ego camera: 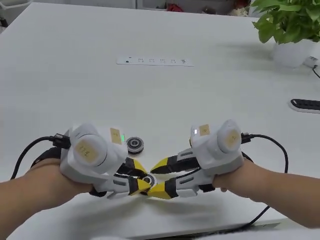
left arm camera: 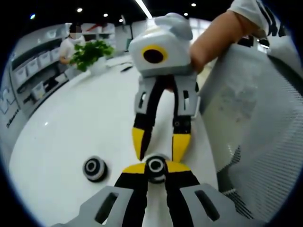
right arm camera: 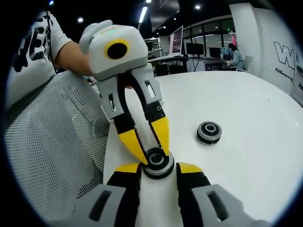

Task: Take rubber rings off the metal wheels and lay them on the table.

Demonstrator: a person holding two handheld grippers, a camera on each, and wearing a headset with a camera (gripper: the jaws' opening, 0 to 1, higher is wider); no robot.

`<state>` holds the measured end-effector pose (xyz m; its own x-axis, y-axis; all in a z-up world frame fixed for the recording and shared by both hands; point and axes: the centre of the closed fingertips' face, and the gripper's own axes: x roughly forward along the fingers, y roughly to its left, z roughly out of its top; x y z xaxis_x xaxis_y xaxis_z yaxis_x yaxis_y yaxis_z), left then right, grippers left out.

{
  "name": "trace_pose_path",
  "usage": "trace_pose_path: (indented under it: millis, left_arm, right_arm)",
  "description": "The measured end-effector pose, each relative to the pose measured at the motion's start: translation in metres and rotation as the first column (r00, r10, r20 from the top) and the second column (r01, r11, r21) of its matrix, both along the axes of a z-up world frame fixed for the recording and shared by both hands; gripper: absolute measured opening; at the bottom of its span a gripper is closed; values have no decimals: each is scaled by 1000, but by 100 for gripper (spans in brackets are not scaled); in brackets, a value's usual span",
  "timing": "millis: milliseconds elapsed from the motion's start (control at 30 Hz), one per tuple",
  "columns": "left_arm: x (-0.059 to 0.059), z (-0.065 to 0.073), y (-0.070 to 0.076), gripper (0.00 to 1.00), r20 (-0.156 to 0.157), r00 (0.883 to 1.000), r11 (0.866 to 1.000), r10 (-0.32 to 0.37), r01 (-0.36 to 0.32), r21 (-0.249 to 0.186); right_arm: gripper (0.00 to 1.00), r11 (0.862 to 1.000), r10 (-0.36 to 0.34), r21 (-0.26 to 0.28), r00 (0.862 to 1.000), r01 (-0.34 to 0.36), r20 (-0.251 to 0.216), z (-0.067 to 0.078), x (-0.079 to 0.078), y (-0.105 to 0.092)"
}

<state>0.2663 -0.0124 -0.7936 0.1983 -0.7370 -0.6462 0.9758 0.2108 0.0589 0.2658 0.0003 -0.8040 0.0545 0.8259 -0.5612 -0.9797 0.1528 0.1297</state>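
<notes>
Wheels: 2 total, both round, so no long axis. Each lies flat w/ bore pointing up, axle vertical.
- held wheel [ego camera: 147, 180]: near table edge, between the two grippers, close to person. Can't tell if it rests on the table [ego camera: 100, 75] or sits just above it.
- loose wheel [ego camera: 134, 144]: flat on table just beyond the L gripper, apart from both tools.

Materials: silvery metal hub, stepped face, small centre hole. Dark rubber ring [right arm camera: 209, 141] round the rim of each; 2 rings, both on their wheels.

Grippers: 2, grey bodies, black fingers, yellow tips, pointing at each other.
- left gripper [ego camera: 141, 176]: jaws closed in on held wheel, a tip touching each side (left gripper view).
- right gripper [ego camera: 156, 178]: jaws part spread, straddling same wheel from opposite side. Small gap at one tip in right gripper view; can't tell if it's pinching.

Bench: smooth white top. 1 white power strip [ego camera: 155, 61] mid-table, well apart. 1 leafy plant [ego camera: 287, 20] in white pot [ego camera: 295, 52], far R corner.
</notes>
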Motion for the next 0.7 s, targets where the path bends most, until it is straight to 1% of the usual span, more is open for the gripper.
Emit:
trace_pose_path:
  millis: [233,400,600,700]
  left_arm:
    - [0,0,0,14,3,1000,1000,-1,1,1]
    - [0,0,0,14,3,1000,1000,0,0,0]
    - [0,0,0,14,4,1000,1000,2,-2,0]
    - [0,0,0,14,5,1000,1000,2,-2,2]
  right_arm:
    - [24,1000,20,-12,999,-20,28,-1,-1,0]
    - [24,999,30,-18,999,-30,40,-1,-1,-1]
    - [23,998,57,-41,996,-54,75,-1,-2,-3]
    - [22,997,60,-46,995,-57,77,-1,-2,-4]
